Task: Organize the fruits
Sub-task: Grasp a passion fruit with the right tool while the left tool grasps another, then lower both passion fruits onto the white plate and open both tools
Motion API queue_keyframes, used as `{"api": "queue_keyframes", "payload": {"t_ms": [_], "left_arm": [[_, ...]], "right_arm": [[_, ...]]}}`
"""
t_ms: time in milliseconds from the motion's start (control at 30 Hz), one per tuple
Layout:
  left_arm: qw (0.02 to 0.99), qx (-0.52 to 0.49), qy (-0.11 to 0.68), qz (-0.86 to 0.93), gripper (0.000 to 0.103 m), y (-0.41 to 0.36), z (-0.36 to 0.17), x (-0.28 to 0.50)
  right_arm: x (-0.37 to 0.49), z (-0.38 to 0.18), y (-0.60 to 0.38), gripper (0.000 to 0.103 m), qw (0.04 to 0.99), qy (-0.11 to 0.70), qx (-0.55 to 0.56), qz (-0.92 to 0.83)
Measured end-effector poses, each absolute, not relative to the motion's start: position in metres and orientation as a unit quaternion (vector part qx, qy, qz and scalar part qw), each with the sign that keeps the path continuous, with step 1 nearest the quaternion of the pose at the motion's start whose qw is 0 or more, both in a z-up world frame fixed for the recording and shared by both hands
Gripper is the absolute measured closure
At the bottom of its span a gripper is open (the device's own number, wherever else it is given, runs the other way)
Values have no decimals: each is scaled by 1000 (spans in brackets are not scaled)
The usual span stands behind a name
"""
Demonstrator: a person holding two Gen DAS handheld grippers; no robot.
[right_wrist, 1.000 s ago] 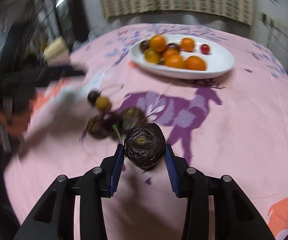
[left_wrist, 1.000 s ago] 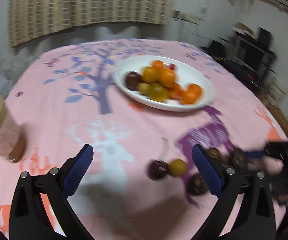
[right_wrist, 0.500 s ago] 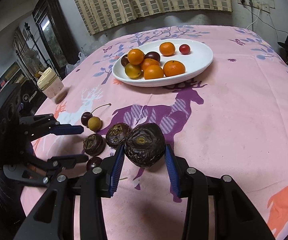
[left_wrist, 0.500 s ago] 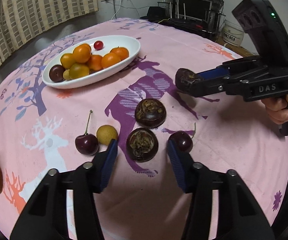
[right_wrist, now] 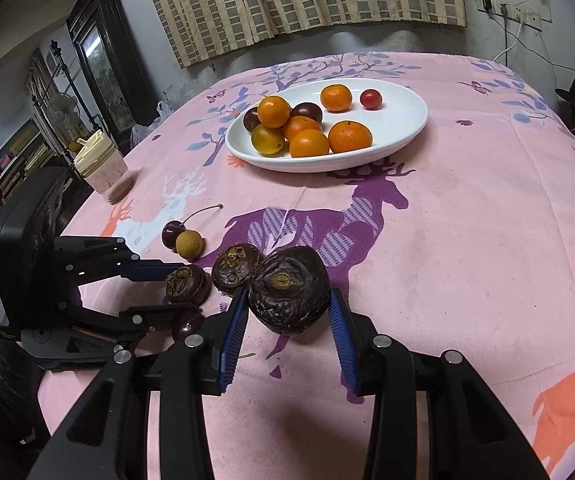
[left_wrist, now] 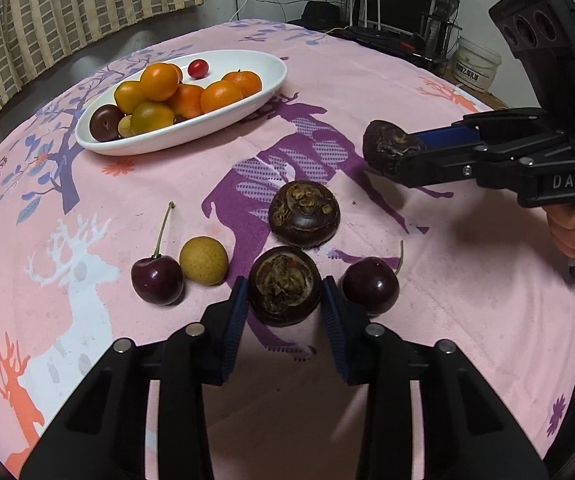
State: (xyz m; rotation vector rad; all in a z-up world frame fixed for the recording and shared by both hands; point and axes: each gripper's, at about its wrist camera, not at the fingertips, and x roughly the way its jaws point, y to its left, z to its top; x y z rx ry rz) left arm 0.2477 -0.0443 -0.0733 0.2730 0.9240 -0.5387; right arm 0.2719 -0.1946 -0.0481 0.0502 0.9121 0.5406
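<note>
A dark water chestnut point(left_wrist: 283, 284) lies on the pink tablecloth between the blue pads of my left gripper point(left_wrist: 283, 294). Its jaws are closing, and both pads touch the chestnut's sides. My right gripper point(right_wrist: 287, 308) is shut on another water chestnut point(right_wrist: 287, 286) and holds it above the cloth; it also shows in the left wrist view point(left_wrist: 385, 148). A third chestnut point(left_wrist: 304, 216) sits just beyond. Two dark cherries point(left_wrist: 157, 280) point(left_wrist: 370, 286) and a small yellow fruit point(left_wrist: 203, 260) lie beside them. The white oval plate point(left_wrist: 259, 62) at the back holds oranges and several other fruits.
A cup with a cream lid point(right_wrist: 101, 168) stands near the table's left edge. A person's hand point(left_wrist: 571, 228) grips the right tool's handle. Shelves, a dark cabinet and cables stand beyond the table.
My left gripper swung down over the loose fruits and its jaws closed from wide apart onto the near water chestnut. The right gripper kept still with its chestnut.
</note>
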Motion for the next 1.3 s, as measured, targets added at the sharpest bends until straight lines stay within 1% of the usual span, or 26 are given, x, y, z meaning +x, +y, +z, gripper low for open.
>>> {"api": "queue_keyframes", "payload": {"t_ms": [100, 200, 300, 367, 433, 567, 667, 800, 1000, 1033, 1067, 1100, 1167, 1233, 1300], "left_arm": [[854, 122, 434, -262, 66, -43, -68, 245], [864, 107, 412, -270, 66, -40, -53, 240], [872, 59, 398, -279, 66, -32, -35, 249], [878, 31, 392, -274, 66, -30, -21, 266], [893, 27, 375, -248, 66, -32, -6, 289], [909, -16, 364, -202, 66, -36, 13, 352], [913, -17, 374, -159, 66, -42, 15, 401], [907, -10, 400, -130, 67, -45, 7, 456], [898, -7, 424, -116, 66, -42, -13, 484], [898, -10, 423, -117, 66, -40, -14, 483], [899, -13, 422, -118, 58, -38, -13, 482], [900, -14, 420, -114, 42, -37, -12, 479], [911, -16, 401, -95, 31, -31, -5, 466], [919, -6, 386, -84, 28, -27, 4, 447], [924, -3, 376, -70, 12, -18, 13, 425]], "right_arm": [[272, -48, -195, 61, 863, 433, 24, 258], [271, -46, -194, 61, 872, 418, 22, 256], [277, -37, -196, 61, 887, 388, 40, 249], [290, -29, -195, 61, 899, 369, 49, 229], [306, -23, -193, 61, 910, 353, 59, 210], [355, -15, -189, 61, 923, 337, 75, 166], [396, -17, -179, 61, 931, 334, 52, 138], [437, -31, -177, 61, 921, 357, 70, 140], [455, -41, -177, 60, 917, 366, 70, 142], [453, -39, -177, 58, 918, 365, 69, 142], [451, -37, -177, 57, 919, 362, 67, 140], [447, -34, -177, 55, 921, 358, 66, 138], [440, -27, -178, 53, 923, 351, 69, 139], [425, -20, -179, 49, 925, 345, 72, 142], [409, -17, -179, 47, 926, 341, 73, 145]]}}
